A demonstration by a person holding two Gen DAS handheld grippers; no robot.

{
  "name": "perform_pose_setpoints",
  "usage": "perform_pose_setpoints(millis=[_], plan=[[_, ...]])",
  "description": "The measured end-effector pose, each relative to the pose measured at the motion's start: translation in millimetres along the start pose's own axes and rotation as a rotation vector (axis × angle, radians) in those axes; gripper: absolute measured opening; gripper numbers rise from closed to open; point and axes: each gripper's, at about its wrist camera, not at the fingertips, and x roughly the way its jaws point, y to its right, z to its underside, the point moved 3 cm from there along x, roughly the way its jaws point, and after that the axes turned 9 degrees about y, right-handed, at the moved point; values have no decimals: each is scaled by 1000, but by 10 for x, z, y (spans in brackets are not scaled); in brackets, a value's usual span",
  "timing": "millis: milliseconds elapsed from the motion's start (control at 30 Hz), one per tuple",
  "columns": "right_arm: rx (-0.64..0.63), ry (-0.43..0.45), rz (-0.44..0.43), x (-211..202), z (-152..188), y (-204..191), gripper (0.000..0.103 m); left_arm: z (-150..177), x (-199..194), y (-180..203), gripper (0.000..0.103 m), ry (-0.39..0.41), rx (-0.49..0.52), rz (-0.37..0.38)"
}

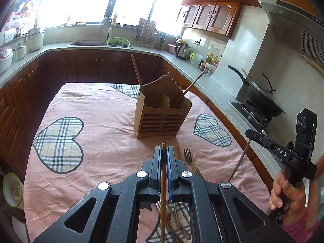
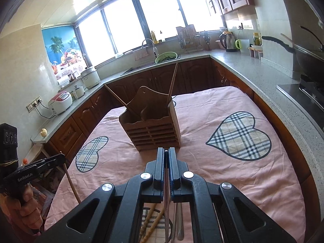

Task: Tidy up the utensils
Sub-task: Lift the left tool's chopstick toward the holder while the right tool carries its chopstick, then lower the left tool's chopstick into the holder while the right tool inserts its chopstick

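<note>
A wooden utensil holder (image 1: 162,115) stands mid-table on the pink cloth, with two wooden utensils leaning out of it; it also shows in the right wrist view (image 2: 150,124). My left gripper (image 1: 164,148) is shut on a wooden-handled utensil (image 1: 163,182), held above the table short of the holder. My right gripper (image 2: 166,150) is shut on a thin dark metal utensil (image 2: 167,198), also short of the holder. A fork (image 1: 188,156) and several more utensils (image 2: 178,218) lie on the cloth beneath the grippers.
The table with the pink heart-patterned cloth (image 1: 97,117) stands inside a U-shaped kitchen counter (image 2: 253,68). A wok on the stove (image 1: 261,99) is at the right. A sink with a green colander (image 1: 118,42) is at the back. A bowl (image 1: 12,188) sits low at the left.
</note>
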Motion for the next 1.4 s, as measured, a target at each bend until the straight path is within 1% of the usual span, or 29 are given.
perform_pose_setpoints(millis=[333,467,667,767,933,1100,1400], plan=[[-4,64,-15,-124,-170,-90,4,-102,-294,-138,3,120,-46,-17],[7,107,-29,-157,-276,-104,4,-138,-335,-195,3,162,-74,-12],[34,177,-46,-154,-469,-94,4,-254,-378,-284,3,247,-126,-4],[41,205,-62,-117,-559,-93,4,-311,-345,-335,3,281,-145,2],[45,256,-58,-60,-703,-82,4,-428,-251,-371,3,323,-157,14],[67,298,-63,20,-862,-61,4,-518,-111,-393,3,356,-161,26],[92,376,-69,192,-1168,-20,4,-659,221,-453,3,402,-150,25]])
